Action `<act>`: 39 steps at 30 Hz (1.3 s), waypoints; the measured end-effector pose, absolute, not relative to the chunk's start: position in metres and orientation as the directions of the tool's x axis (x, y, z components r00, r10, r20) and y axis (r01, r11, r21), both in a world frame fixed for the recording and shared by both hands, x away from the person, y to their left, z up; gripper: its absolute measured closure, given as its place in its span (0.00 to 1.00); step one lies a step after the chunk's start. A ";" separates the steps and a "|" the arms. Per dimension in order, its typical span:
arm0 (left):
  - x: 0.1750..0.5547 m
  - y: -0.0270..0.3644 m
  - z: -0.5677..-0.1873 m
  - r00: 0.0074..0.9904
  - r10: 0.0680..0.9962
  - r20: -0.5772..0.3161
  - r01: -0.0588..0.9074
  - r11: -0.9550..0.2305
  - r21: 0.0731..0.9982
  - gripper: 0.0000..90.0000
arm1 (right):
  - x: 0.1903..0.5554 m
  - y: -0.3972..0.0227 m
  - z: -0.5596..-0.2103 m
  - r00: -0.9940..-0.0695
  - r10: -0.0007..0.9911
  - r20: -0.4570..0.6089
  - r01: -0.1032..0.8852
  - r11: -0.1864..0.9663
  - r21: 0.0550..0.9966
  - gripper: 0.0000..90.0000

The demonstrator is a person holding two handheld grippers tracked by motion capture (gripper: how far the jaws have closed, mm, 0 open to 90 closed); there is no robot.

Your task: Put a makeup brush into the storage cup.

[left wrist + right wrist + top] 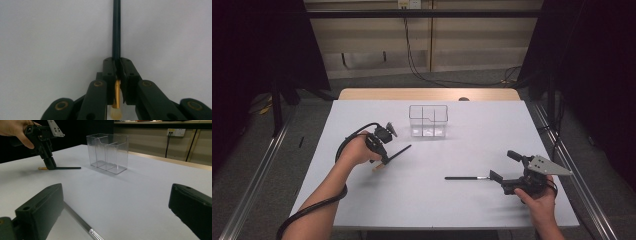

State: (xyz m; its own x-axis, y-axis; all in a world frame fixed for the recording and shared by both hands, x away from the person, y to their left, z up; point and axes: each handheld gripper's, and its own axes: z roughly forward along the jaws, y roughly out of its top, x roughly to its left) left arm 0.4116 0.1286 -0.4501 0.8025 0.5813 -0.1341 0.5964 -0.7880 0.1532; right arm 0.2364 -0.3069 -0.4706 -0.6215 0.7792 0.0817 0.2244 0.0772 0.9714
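Matte white table [422, 200]: left hand-held gripper [384, 159] clamps a slim black-handled brush [398, 151]; right hand-held gripper [493, 176] gapes.

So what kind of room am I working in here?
Probably a lab recording bay: a plain white table set between metal frame rails, dark curtains at both sides, cables hanging from a wall socket.

Blk brush [116, 30] w/ gold ferrule, white table [427, 195].

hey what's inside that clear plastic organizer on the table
Nothing can be seen inside the clear organizer: its compartments look empty through the walls in the right gripper view. Nothing covers it.
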 end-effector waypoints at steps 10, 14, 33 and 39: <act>0.408 0.127 -0.450 0.809 0.578 -0.104 0.587 -0.794 0.160 0.93 | 0.238 -0.305 -0.471 -0.630 0.773 0.075 0.226 0.090 0.970 0.00; 0.405 0.125 -0.448 0.821 0.567 -0.075 0.571 -0.806 0.155 0.93 | 0.239 -0.305 -0.471 -0.634 0.770 0.073 0.229 0.096 0.969 0.00; 0.382 0.093 -0.416 0.881 0.447 -0.153 0.472 -0.842 0.261 0.93 | 0.240 -0.303 -0.472 -0.650 0.756 0.071 0.245 0.120 0.962 0.00; 0.377 0.083 -0.412 0.896 0.403 -0.188 0.443 -0.843 0.304 0.93 | 0.240 -0.304 -0.471 -0.656 0.751 0.073 0.252 0.127 0.959 0.00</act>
State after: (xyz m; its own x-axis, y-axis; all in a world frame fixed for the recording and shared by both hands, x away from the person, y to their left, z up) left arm 0.3770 0.0831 -0.4119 0.8957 0.4031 -0.1878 0.4432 -0.8433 0.3039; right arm 0.2396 -0.3042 -0.4714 -0.6560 0.7512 0.0729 0.2521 0.1271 0.9593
